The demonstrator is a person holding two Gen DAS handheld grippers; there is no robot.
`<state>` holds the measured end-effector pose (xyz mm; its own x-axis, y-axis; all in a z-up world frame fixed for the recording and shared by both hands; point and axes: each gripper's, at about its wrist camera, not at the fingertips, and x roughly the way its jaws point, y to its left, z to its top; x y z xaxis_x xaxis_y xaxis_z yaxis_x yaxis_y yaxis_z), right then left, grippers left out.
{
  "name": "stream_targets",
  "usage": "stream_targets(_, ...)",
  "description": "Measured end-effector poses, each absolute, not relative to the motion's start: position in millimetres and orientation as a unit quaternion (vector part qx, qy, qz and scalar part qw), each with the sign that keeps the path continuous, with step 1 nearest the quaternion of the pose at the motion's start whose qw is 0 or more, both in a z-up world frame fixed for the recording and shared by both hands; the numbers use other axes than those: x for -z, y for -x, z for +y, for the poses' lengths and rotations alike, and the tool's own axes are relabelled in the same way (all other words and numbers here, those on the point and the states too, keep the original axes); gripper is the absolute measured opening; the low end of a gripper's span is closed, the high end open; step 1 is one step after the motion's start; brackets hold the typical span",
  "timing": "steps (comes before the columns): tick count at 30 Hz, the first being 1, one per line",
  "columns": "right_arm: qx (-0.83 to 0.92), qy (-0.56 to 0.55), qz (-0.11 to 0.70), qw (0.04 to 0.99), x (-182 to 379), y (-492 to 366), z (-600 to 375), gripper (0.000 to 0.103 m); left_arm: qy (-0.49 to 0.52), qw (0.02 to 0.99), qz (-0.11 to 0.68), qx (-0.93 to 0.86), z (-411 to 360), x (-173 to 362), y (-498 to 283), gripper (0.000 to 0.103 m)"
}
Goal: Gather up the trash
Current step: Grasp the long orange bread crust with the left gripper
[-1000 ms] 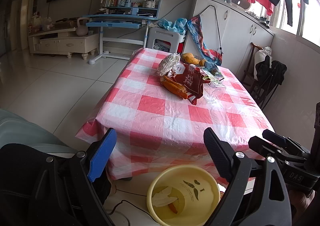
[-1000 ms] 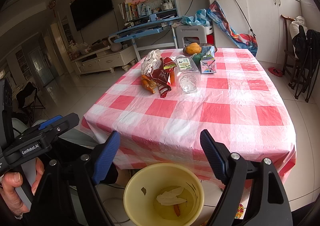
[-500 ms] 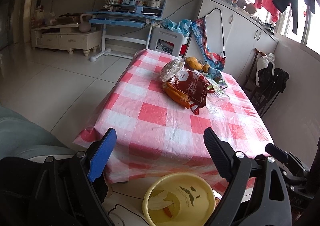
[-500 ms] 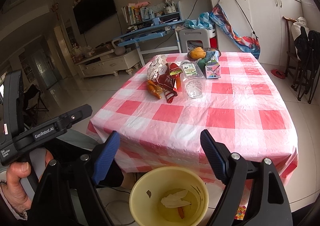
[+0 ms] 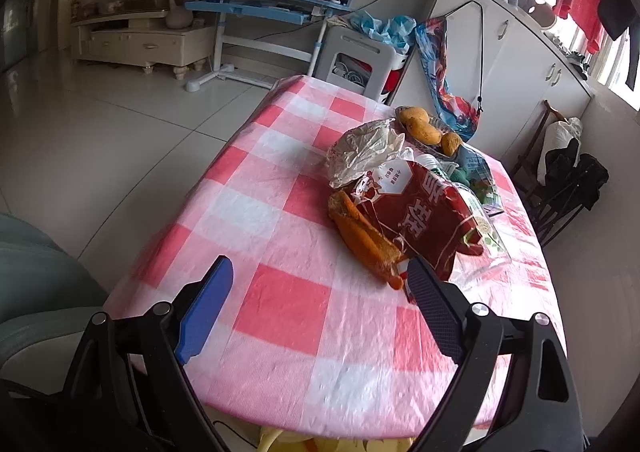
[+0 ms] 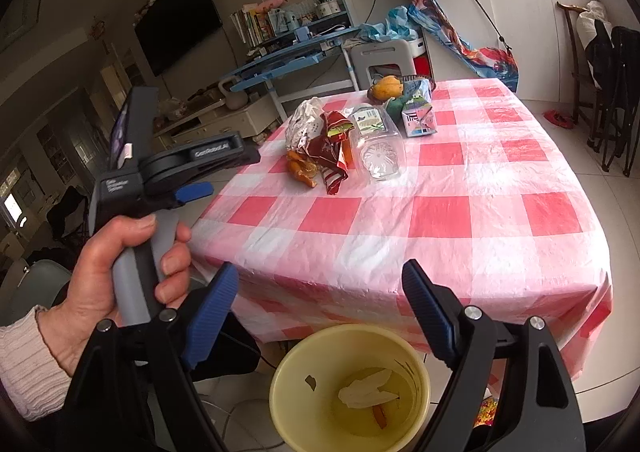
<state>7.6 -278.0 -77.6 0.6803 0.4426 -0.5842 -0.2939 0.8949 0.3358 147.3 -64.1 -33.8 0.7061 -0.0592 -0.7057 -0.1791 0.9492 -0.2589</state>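
Pink-checked table carried the trash heap toward its far side: red snack bag, crumpled clear wrapper, orange peel, clear bottle. Yellow bin stood on the floor at the near edge, scraps inside. Left gripper hung over the cloth just short of the peel, jaws wide, empty; right gripper above the bin, likewise wide, empty.

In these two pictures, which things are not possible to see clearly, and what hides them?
- Yellow bin, left wrist view: mostly hidden under the table edge.
- Clear bottle, left wrist view: largely covered by the red snack bag.
- Small scraps in the bin, right wrist view: too small to identify.
- Left tool, right wrist view: side-on, so its jaw gap is unreadable.
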Motion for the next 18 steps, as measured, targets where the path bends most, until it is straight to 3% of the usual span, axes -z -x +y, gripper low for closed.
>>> stream_targets(12,-0.214,-0.144,0.365,0.895,86.6,-22.7,-283.9,0.081,0.118,0.893,0.429,-0.062,-82.6,73.2,-226.3,0.084)
stream_targets(14,-0.217,-0.144,0.368,0.892,88.1,-22.1,-283.3,0.081,0.110,0.894,0.430,-0.065,-83.8,76.7,-230.1,0.080)
stream_targets(17,-0.217,-0.144,0.370,0.892,88.6,-21.4,-283.9,0.082,0.094,0.897,0.429,-0.049,-89.9,76.3,-231.3,0.062)
stream_targets(18,-0.217,-0.146,0.370,0.891,88.6,-21.2,-284.5,0.082,0.086,0.899,0.428,-0.032,-93.6,75.9,-231.2,0.052)
